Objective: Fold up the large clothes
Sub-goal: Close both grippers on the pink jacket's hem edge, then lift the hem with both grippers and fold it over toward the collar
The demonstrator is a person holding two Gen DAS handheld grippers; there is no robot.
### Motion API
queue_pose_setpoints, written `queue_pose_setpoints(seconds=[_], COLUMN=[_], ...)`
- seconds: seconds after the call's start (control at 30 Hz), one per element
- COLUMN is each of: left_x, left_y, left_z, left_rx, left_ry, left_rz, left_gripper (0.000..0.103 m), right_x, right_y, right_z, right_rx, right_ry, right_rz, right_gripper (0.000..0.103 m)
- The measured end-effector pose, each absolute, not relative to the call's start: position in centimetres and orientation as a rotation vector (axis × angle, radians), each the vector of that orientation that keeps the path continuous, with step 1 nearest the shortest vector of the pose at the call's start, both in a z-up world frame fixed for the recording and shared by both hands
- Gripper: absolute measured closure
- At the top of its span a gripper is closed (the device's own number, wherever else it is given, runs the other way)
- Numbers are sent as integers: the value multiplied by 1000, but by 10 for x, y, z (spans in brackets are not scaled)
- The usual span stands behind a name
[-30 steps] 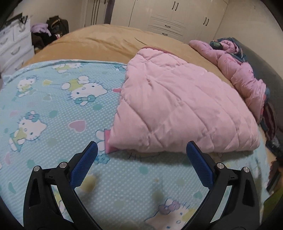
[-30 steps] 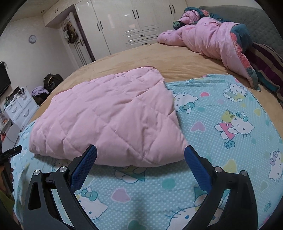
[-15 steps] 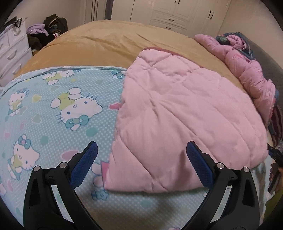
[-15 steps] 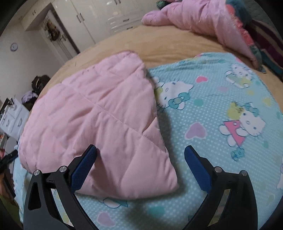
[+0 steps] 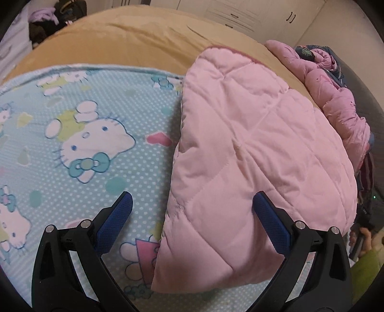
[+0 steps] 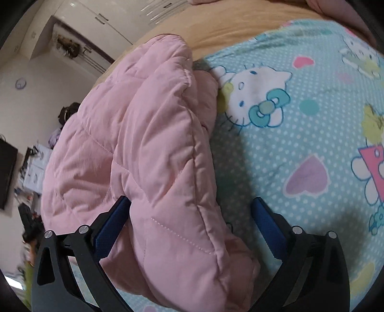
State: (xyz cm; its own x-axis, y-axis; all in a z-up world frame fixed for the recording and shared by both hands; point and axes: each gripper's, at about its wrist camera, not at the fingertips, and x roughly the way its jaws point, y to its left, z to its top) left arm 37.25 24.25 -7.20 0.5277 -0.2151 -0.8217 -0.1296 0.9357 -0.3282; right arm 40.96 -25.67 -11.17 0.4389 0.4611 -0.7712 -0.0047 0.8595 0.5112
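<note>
A folded pink quilted garment (image 5: 252,163) lies on a light-blue cartoon-cat blanket (image 5: 84,144) spread on the bed. My left gripper (image 5: 192,225) is open, its jaws straddling the garment's near left corner, just above the fabric. In the right wrist view the same pink garment (image 6: 144,168) fills the left and middle. My right gripper (image 6: 192,225) is open, with the garment's near right corner bulging between its jaws. Neither gripper pinches the fabric.
A tan bedspread (image 5: 134,38) covers the bed beyond the blanket. A crumpled pink jacket (image 5: 336,103) lies at the far right by a dark headboard. White wardrobes (image 5: 240,12) stand behind. A dark TV (image 6: 7,172) and cluttered drawers sit at the left.
Both grippers have moved forward and down onto the garment's near corners, still open. The right gripper has tilted, and the garment's corner now lies between its jaws.
</note>
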Motion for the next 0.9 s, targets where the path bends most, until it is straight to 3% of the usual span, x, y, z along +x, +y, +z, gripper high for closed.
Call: queue_pose_setpoints(seconds=[0.13, 0.2, 0.43, 0.5, 0.53, 0.57, 0.73, 0.8, 0.9], left_x=[379, 381, 381, 381, 382, 382, 382, 382, 380], left_y=[247, 254, 244, 241, 238, 234, 214, 209, 194], left_z=[-90, -101, -106, -106, -105, -104, -91, -86, -69], left_rx=[-454, -531, -554, -581, -605, -624, -504, -483, -399], left_ry=[1048, 1059, 1013, 996, 984, 975, 979, 984, 964], left_rz=[-98, -136, -137, -139, -168, -197, -129, -117, -103], left_gripper=[8, 8, 9, 15, 34, 42, 48, 54, 65], right_x=[406, 404, 404, 407, 408, 410, 417, 416, 411], right_y=[-257, -260, -250, -251, -250, -248, -236, -228, -219], right_z=[-111, -109, -102, -104, -105, -105, -105, -98, -83], right_rx=[488, 526, 509, 534, 533, 531, 518, 497, 443], right_ry=[1072, 1062, 1088, 1106, 1112, 1114, 1109, 1097, 1068], right_rz=[348, 399, 376, 373, 370, 366, 324, 329, 322], right_gripper=[11, 33, 35, 32, 32, 32, 36, 49, 62])
